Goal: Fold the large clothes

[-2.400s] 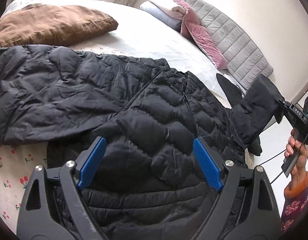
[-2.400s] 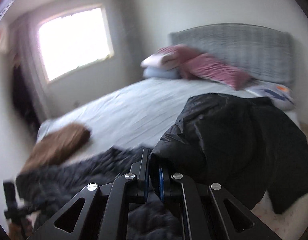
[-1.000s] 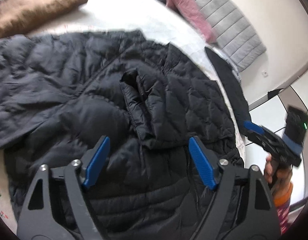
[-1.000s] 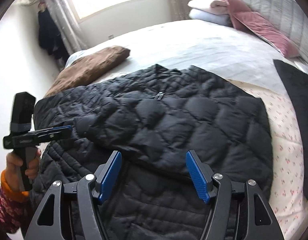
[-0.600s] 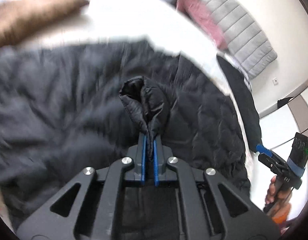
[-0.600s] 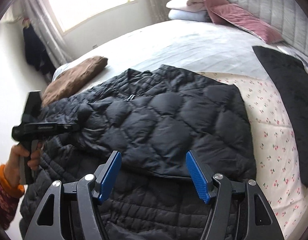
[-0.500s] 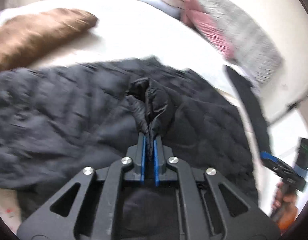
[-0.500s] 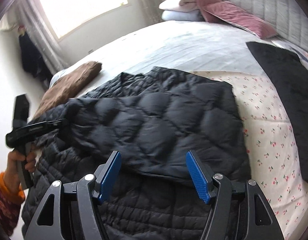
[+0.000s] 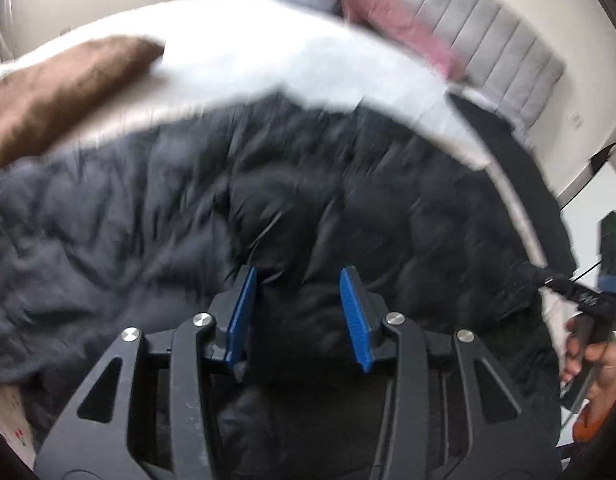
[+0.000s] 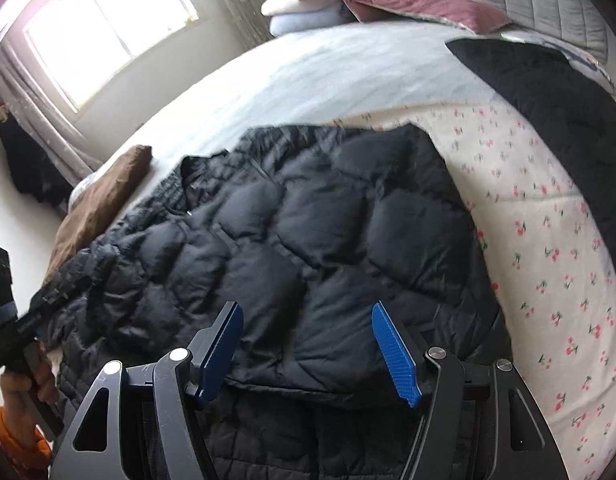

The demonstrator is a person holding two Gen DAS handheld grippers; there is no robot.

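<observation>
The left gripper [image 9: 295,312] has just been opening, nothing pinched between its blue pads; the right gripper [image 10: 312,350] hangs spread and empty over the black puffer jacket [image 10: 308,240] lying on the bed [image 10: 548,264]. The springy padding may unfold the released flap.

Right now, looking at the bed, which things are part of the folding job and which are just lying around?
Part of the job:
- black puffer jacket
- left gripper, jaws just opened, nothing between them
- right gripper, open

Just lying about:
- brown pillow
- pink cushions
- folded pale bedding
- black cloth
</observation>
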